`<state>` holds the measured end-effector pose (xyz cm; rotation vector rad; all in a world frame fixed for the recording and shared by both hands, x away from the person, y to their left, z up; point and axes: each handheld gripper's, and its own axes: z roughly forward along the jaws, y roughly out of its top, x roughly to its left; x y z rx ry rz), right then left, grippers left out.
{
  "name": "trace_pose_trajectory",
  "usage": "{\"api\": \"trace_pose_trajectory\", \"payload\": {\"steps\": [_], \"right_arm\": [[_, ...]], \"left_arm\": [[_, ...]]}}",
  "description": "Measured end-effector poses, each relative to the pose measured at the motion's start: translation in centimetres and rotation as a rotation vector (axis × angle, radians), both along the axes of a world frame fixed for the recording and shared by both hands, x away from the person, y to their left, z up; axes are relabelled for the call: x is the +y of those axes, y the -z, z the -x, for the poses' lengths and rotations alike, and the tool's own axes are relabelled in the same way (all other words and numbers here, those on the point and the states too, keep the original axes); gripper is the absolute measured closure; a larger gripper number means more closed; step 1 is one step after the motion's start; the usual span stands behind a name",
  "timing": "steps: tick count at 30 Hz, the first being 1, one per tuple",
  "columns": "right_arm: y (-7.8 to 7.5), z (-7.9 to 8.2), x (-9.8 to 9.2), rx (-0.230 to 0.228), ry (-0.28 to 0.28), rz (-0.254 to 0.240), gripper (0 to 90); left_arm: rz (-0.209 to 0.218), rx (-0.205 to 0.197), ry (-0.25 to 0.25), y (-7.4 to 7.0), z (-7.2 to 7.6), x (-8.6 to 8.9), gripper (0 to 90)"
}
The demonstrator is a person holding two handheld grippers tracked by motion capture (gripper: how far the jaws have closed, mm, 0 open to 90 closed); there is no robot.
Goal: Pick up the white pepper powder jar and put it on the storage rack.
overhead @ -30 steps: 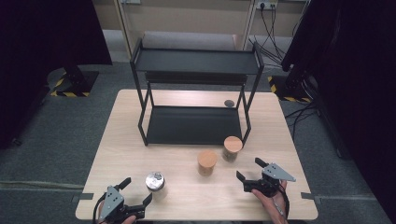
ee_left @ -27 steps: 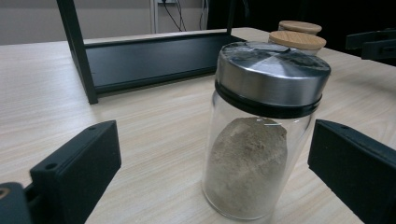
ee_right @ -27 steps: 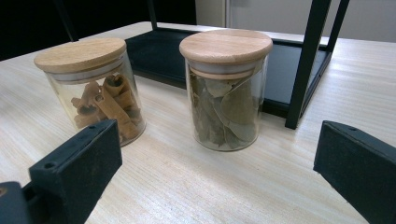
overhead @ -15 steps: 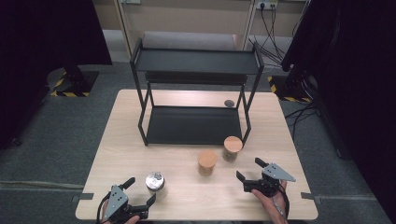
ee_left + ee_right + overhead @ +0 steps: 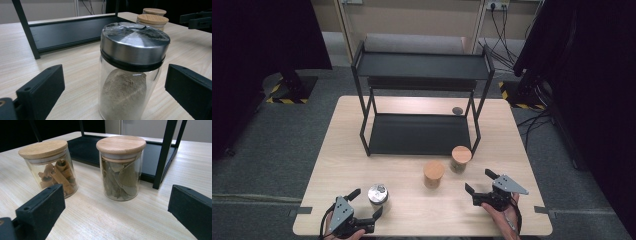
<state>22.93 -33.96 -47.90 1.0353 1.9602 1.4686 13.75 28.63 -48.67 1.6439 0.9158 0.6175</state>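
Observation:
A glass jar with a steel lid (image 5: 377, 195) holds pale powder and stands near the table's front left. My left gripper (image 5: 366, 202) is open, one jaw on each side of this jar (image 5: 132, 72), not touching it. Two wooden-lidded jars stand mid-table: one with cinnamon sticks (image 5: 433, 174) and one with bay leaves (image 5: 460, 159). My right gripper (image 5: 478, 181) is open near the front right and faces the cinnamon jar (image 5: 50, 167) and the bay leaf jar (image 5: 121, 167) from a short distance.
A black two-level metal rack (image 5: 422, 95) stands on the far half of the wooden table (image 5: 337, 150); both its shelves are bare. A small dark round object (image 5: 457, 110) lies by the rack's back right leg.
My left gripper has edged forward and a little right, so the steel-lidded jar now sits between its jaws. The right gripper and the jars have stayed put.

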Motion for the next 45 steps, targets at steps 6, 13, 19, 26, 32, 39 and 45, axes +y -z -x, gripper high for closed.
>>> {"api": "trace_pose_trajectory", "payload": {"steps": [6, 13, 19, 26, 32, 39, 45], "right_arm": [[0.0, 0.0, 0.0, 0.0, 0.0, 0.0, 1.1], [0.0, 0.0, 0.0, 0.0, -0.001, -0.001, 1.1], [0.0, 0.0, 0.0, 0.0, -0.001, -0.001, 1.1], [0.0, 0.0, 0.0, -0.001, -0.002, 0.001, 1.1], [0.0, 0.0, 0.0, -0.002, -0.002, 0.001, 1.1], [0.0, 0.0, 0.0, -0.002, -0.002, 0.001, 1.1], [0.0, 0.0, 0.0, -0.002, -0.003, 0.0, 1.1]], "left_arm": [[-0.008, 0.008, 0.006, 0.0, -0.4, -0.3, 2.2], [-0.012, 0.009, 0.016, -0.1, -0.7, -0.5, 2.3], [-0.017, 0.01, 0.023, -0.1, -0.9, -0.8, 2.5], [-0.024, 0.016, 0.028, -0.2, -1.2, -1.1, 2.8], [-0.028, 0.023, 0.03, -0.3, -1.5, -1.4, 4.2], [-0.039, 0.029, 0.033, -0.6, -2.0, -1.8, 7.8], [-0.047, 0.037, 0.027, -0.6, -2.1, -2.0, 12.6]]}}
